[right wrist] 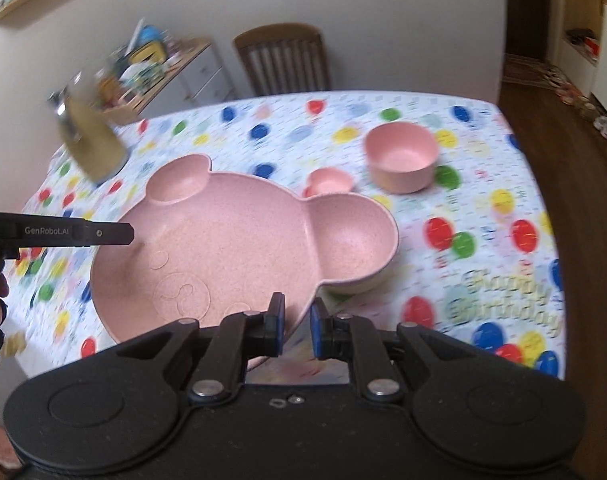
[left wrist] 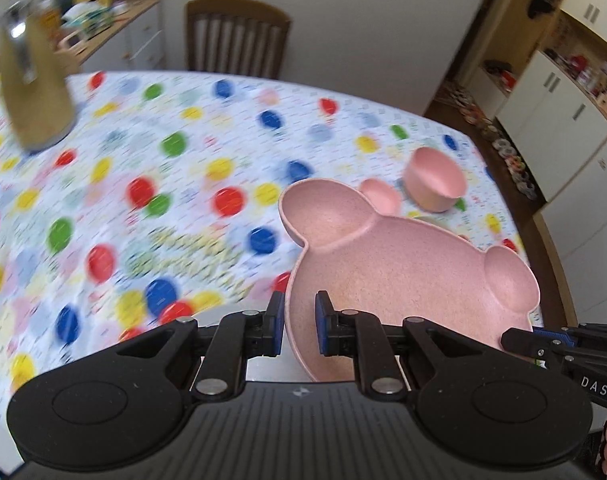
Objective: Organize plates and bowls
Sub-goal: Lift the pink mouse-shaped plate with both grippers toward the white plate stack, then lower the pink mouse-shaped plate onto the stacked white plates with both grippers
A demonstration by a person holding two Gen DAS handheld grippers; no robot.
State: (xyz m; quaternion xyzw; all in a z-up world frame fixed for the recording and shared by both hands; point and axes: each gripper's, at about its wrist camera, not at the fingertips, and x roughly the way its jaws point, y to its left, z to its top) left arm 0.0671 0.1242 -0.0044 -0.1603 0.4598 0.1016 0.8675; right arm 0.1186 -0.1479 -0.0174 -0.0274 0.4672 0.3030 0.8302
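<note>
right now both tools grip one pink speckled plastic plate shaped like a bear's head with two round ear compartments (right wrist: 227,248), held tilted above the desk (right wrist: 483,184), which wears a white cloth printed with coloured balloons and "happy birthday". the left tool (left wrist: 299,322) is clamped on the plate's rim, its blue pads pressed to either side of the edge; the right tool (right wrist: 297,330) is clamped on the opposite rim the same way. on the desk beyond the plate a round pink bowl (right wrist: 401,158) stands upright, and just beside it lies a second, smaller pink eared dish (right wrist: 329,182), partly hidden by the held plate. a blurred tan jug with a shiny metal top (left wrist: 33,80) stands at the far left of the desk, and a brown wooden chair (left wrist: 235,36) sits behind it against the wall
</note>
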